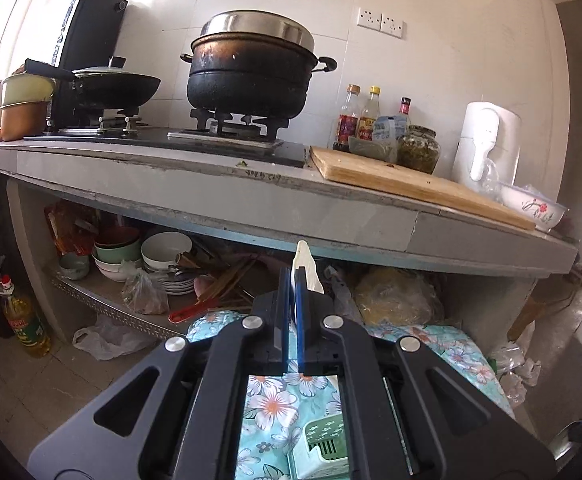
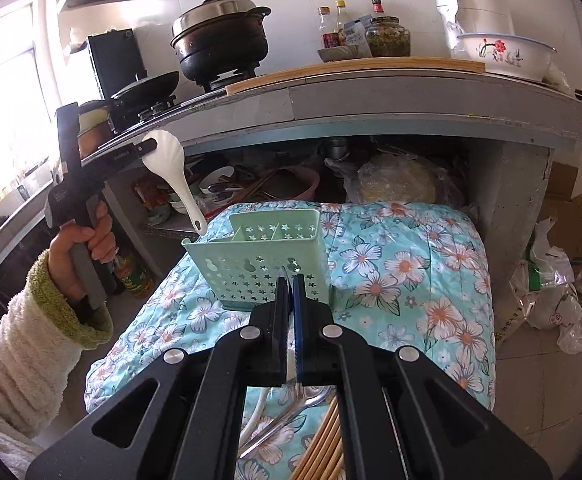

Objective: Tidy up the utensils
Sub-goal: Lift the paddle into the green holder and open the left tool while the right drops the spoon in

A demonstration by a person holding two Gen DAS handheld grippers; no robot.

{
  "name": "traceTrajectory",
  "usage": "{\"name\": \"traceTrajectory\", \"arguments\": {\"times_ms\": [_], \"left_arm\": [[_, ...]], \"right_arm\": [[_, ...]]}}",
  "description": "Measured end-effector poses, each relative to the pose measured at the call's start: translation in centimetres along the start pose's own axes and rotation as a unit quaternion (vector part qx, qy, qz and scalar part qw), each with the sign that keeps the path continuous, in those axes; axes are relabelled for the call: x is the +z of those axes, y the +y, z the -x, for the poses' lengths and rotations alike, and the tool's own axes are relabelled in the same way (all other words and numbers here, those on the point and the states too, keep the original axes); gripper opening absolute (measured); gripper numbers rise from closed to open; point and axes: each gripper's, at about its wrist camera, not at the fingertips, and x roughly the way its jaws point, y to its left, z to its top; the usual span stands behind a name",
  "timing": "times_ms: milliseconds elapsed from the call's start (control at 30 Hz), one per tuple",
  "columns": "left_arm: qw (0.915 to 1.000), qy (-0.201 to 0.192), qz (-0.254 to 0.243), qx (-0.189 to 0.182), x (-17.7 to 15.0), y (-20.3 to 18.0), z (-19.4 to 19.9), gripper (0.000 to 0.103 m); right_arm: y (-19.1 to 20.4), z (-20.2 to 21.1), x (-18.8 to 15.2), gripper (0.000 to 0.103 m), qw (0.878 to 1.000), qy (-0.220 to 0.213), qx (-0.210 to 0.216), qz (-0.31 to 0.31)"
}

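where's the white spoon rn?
Right wrist view, left side: the white spoon is clamped by its bowl in the left hand-held gripper, held in the air, handle hanging down just left of the green utensil caddy.

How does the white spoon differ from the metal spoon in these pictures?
The white spoon is held up in the air, clamped in the left gripper; the metal spoon lies on the floral cloth, in no gripper. The white one looks like glossy ceramic or plastic; the metal one is shiny steel. Neither is in the green caddy yet.
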Motion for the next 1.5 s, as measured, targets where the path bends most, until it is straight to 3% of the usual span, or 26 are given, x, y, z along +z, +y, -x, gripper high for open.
{"name": "traceTrajectory", "arguments": {"times_ms": [200, 367, 500, 600, 733, 933, 1033, 1167, 1333, 1500], "left_arm": [[0.9995, 0.02, -0.022, 0.003, -2.9, -0.5, -1.7, 0.002], [0.9975, 0.066, -0.004, -0.025, -5.0, 0.3, -2.8, 0.002], [0.9945, 0.092, 0.019, -0.047, -6.2, 1.1, -2.8, 0.015], [0.9927, 0.096, 0.037, -0.062, -6.7, 1.9, -2.2, 0.033], [0.9917, 0.091, 0.053, -0.074, -6.9, 2.8, -0.6, 0.037], [0.9908, 0.094, 0.067, -0.07, -8.5, 4.6, 3.3, 0.046], [0.9899, 0.111, 0.066, -0.059, -10.3, 5.4, 5.1, 0.05], [0.9863, 0.145, 0.065, -0.045, -13.4, 6.3, 6.8, 0.053], [0.9816, 0.178, 0.063, -0.029, -16.6, 7.4, 8.3, 0.054], [0.9789, 0.19, 0.07, -0.031, -18.0, 8.0, 8.9, 0.054]], "right_arm": [[-0.6, -0.3, -0.5, 0.003, 1.0, 0.008, -0.001, -0.004], [-0.7, -0.6, -0.5, 0.003, 1.0, 0.013, -0.002, -0.003], [-0.8, -0.8, -0.1, 0.003, 1.0, 0.013, -0.005, -0.006], [-0.8, -0.8, 0.7, 0.003, 1.0, 0.008, -0.01, -0.004], [-0.6, -0.4, 2.8, 0.003, 1.0, -0.016, -0.019, 0.003], [-0.5, 0.5, 8.9, 0.003, 0.994, -0.098, -0.041, 0.01], [-0.9, -1.0, 11.8, 0.003, 0.992, -0.114, -0.049, 0.003], [-0.8, -5.1, 13.8, 0.003, 0.991, -0.105, -0.077, 0.017], [0.2, -10.5, 12.7, 0.003, 0.989, -0.072, -0.119, 0.057], [0.7, -13.3, 10.5, 0.003, 0.99, -0.043, -0.116, 0.075]]}}
